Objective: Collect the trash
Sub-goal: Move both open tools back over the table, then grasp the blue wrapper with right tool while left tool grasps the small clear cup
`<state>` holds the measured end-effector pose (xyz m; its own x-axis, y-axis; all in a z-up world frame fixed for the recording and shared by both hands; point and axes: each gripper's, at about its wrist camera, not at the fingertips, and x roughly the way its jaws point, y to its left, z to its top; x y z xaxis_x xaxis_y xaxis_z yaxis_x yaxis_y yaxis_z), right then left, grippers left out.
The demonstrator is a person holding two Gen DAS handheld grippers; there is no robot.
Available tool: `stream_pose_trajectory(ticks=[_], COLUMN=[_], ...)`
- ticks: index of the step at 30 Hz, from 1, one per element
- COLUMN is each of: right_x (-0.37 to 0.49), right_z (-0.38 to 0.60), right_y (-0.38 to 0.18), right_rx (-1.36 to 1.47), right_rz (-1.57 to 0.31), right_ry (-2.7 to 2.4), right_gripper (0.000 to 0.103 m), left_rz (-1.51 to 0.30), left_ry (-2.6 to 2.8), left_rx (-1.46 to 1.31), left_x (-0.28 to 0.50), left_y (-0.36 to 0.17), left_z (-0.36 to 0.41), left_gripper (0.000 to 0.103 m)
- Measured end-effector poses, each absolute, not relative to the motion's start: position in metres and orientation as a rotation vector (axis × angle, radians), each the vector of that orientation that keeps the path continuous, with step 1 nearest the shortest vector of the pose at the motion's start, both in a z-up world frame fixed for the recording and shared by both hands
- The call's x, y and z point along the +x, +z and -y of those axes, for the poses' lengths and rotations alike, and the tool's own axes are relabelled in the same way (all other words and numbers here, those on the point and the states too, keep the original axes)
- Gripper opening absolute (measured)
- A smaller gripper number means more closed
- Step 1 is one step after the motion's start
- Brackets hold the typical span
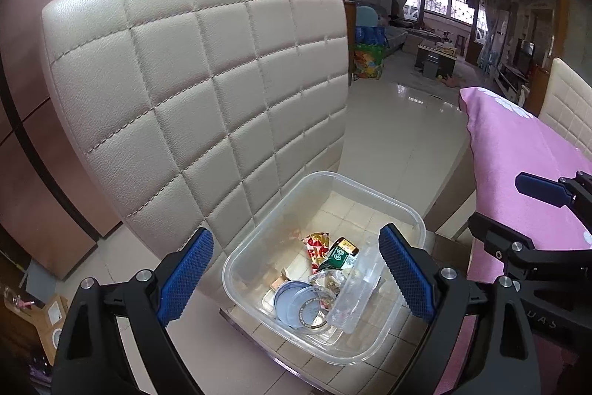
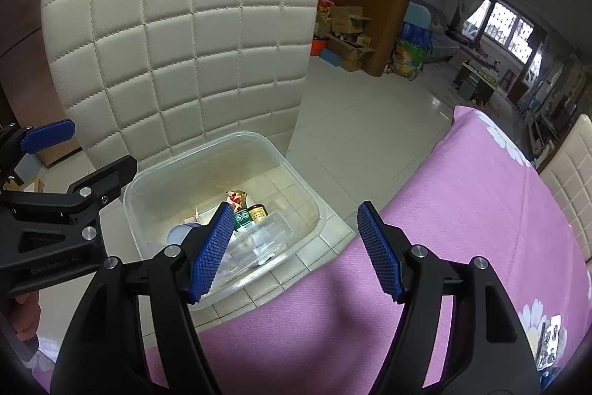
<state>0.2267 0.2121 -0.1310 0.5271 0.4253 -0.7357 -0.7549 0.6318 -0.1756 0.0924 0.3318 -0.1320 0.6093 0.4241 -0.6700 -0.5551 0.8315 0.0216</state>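
A clear plastic bin point(image 1: 392, 195) stands on the tiled table corner; it also shows in the right wrist view point(image 2: 296, 173). Inside lie a red patterned wrapper point(image 1: 315, 245), a green packet point(image 1: 338, 258), a clear plastic bottle point(image 1: 357, 291) and a round clear lid point(image 1: 299, 302). My left gripper point(image 1: 296, 278) is open and empty above the bin. My right gripper point(image 2: 294, 247) is open and empty above the bin's right edge and the pink cloth. The right gripper shows at the right of the left wrist view point(image 1: 510, 210).
A cream quilted chair back point(image 1: 199, 80) stands right behind the bin. A pink flowered tablecloth point(image 2: 444, 228) covers the table to the right. A second cream chair point(image 2: 569, 180) stands at the far right. Tiled floor and living-room furniture lie beyond.
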Motion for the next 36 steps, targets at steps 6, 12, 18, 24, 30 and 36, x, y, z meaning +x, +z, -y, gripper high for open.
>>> stream_pose_trajectory(ticks=[6,12,18,24,30,36], right_x=[0.23,0.237,0.249,0.258,0.263,0.281], right_z=[-0.187,-0.137,-0.057,0.035,0.104,0.149], right_y=[-0.124,-0.119,-0.117,-0.12,-0.123,-0.12], right_rx=[-0.494,-0.473,-0.424,-0.352,-0.299,-0.208], right_rz=[-0.705,-0.705,-0.74,-0.793,-0.815,-0.816], right_ry=[0.705,0.619,0.462,0.281,0.158,0.105], right_gripper=[0.07,0.07,0.07,0.07,0.07,0.069], left_rz=[-0.72,-0.716,-0.716,-0.718,-0.749,-0.769], left_ry=[0.532,0.456,0.356,0.217,0.063,-0.017], left_rx=[-0.159,-0.096,-0.035,0.042,0.11,0.156], left_x=[0.099,0.11,0.124,0.142,0.167,0.189], left_y=[-0.125,-0.114,-0.107,-0.106,-0.11,-0.112], left_z=[-0.31,-0.27,-0.219,-0.149,-0.079,-0.026], left_gripper=[0.089,0.089,0.089,0.089,0.089,0.089])
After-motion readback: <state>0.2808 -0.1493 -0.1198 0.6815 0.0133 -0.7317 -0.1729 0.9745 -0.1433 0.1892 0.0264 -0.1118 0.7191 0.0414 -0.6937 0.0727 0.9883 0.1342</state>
